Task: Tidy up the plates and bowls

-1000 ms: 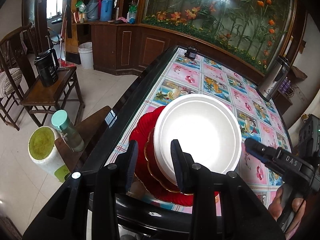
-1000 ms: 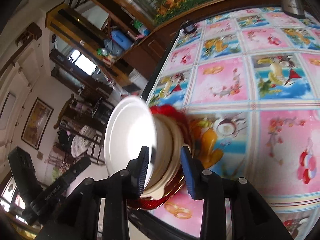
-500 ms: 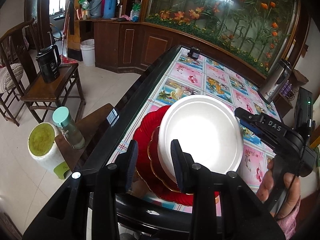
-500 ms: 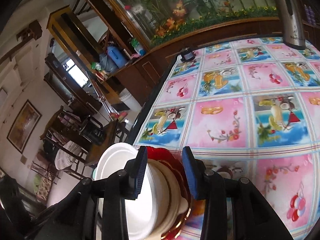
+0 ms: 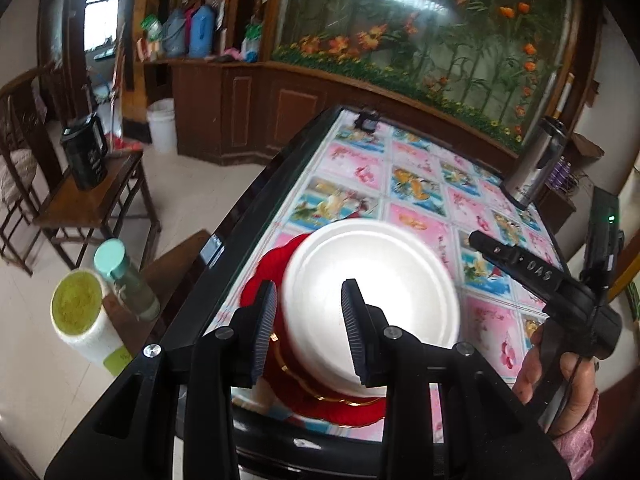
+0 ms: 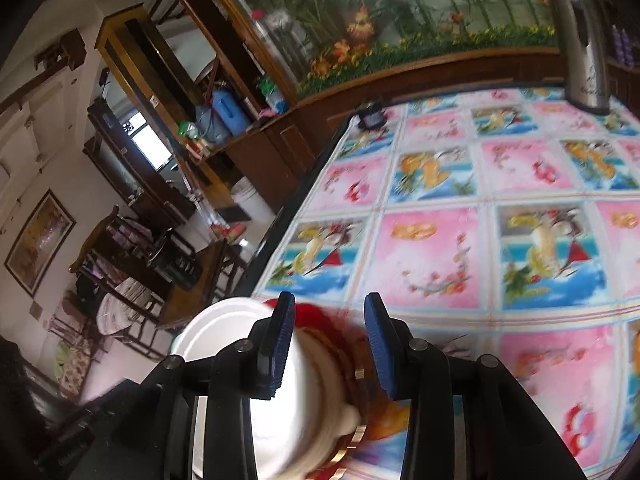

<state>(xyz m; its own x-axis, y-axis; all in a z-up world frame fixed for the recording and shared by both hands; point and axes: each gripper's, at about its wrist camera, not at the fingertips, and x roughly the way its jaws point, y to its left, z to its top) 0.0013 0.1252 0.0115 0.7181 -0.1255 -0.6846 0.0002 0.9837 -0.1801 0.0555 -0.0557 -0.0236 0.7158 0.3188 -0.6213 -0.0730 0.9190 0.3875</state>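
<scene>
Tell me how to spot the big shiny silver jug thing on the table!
Find the long table covered in pink and blue picture squares. Follow it to the far end, by the wall of painted flowers; the steel thermos stands there upright. It is the only tall, shiny metal thing, far from the white bowl.

A white bowl (image 5: 372, 284) sits stacked on gold-rimmed red plates (image 5: 340, 408) at the table's near edge.

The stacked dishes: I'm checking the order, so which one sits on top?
The plain white bowl is on top. Under it lies a gold-rimmed dish, and the red scalloped plate is at the bottom, on the table.
</scene>
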